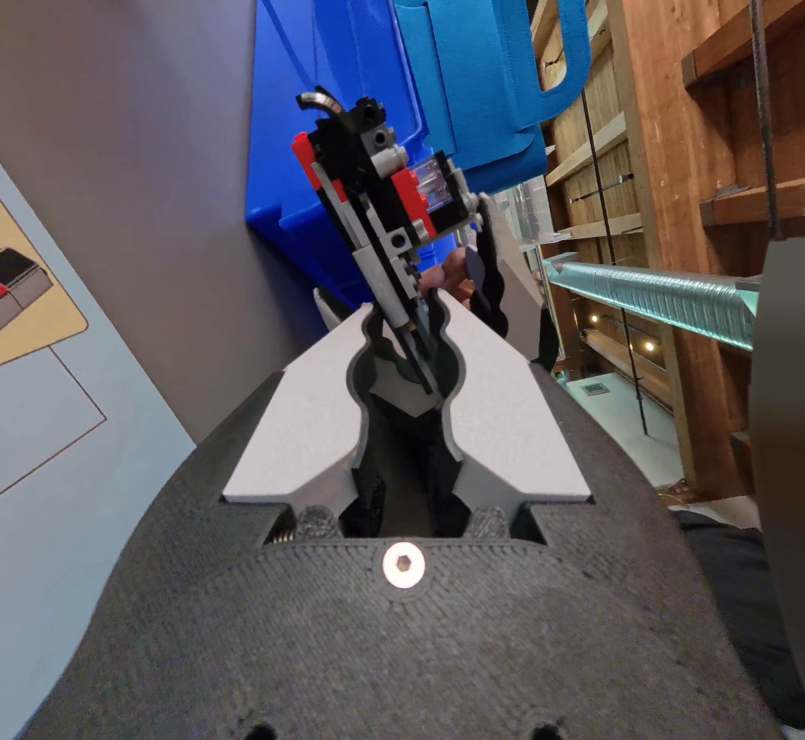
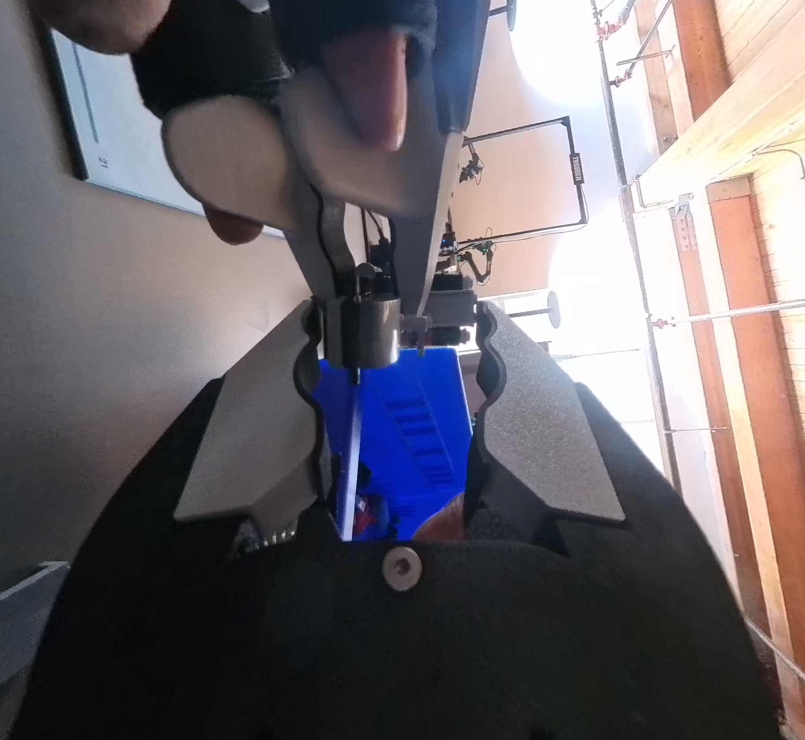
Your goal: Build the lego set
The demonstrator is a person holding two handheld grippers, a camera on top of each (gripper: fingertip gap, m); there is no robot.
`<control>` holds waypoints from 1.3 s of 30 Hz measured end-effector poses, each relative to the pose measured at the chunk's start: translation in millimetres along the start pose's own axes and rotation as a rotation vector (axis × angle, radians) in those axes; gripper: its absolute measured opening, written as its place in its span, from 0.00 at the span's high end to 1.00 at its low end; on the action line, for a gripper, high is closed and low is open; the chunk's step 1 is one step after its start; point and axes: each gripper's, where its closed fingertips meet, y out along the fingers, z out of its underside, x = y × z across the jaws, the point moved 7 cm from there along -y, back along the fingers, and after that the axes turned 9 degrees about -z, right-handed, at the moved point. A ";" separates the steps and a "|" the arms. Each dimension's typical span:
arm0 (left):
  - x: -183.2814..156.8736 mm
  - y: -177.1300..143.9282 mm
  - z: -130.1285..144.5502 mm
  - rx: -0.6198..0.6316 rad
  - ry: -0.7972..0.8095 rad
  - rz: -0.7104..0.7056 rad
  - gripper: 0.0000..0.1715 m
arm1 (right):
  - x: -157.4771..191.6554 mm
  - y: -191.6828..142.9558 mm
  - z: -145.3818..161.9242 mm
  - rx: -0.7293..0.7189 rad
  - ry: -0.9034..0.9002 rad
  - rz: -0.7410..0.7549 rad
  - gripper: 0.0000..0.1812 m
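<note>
The lego model (image 1: 370, 196) is a long build of black, red and grey bricks with a clear piece, held in the air. My left gripper (image 1: 407, 313) is shut on its lower end. One of the right gripper's fingers (image 1: 490, 274) touches the model's right side. In the right wrist view my right gripper (image 2: 398, 313) has its jaws wide apart, and both pads touch grey parts of the model (image 2: 361, 331) between them. The left gripper (image 2: 379, 287) reaches in from above, held by a hand (image 2: 370, 87).
A blue plastic bin (image 1: 305, 109) stands just behind the model and also shows in the right wrist view (image 2: 405, 435), with loose bricks inside. A blue felt bag (image 1: 479, 65) is beside it. The instruction booklet (image 1: 35, 283) lies on the grey table at the left.
</note>
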 end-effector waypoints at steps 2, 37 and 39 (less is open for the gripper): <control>-0.5 0.0 0.1 -0.003 0.010 -0.003 0.87 | -0.1 -0.4 0.2 0.000 0.003 0.000 0.59; -8.5 -0.2 -1.8 -0.049 0.113 0.020 0.86 | -5.7 -3.2 0.9 0.001 0.063 0.030 0.61; -9.8 0.1 -1.6 -0.054 0.127 0.022 0.86 | -6.7 -4.0 1.2 -0.002 0.067 0.034 0.61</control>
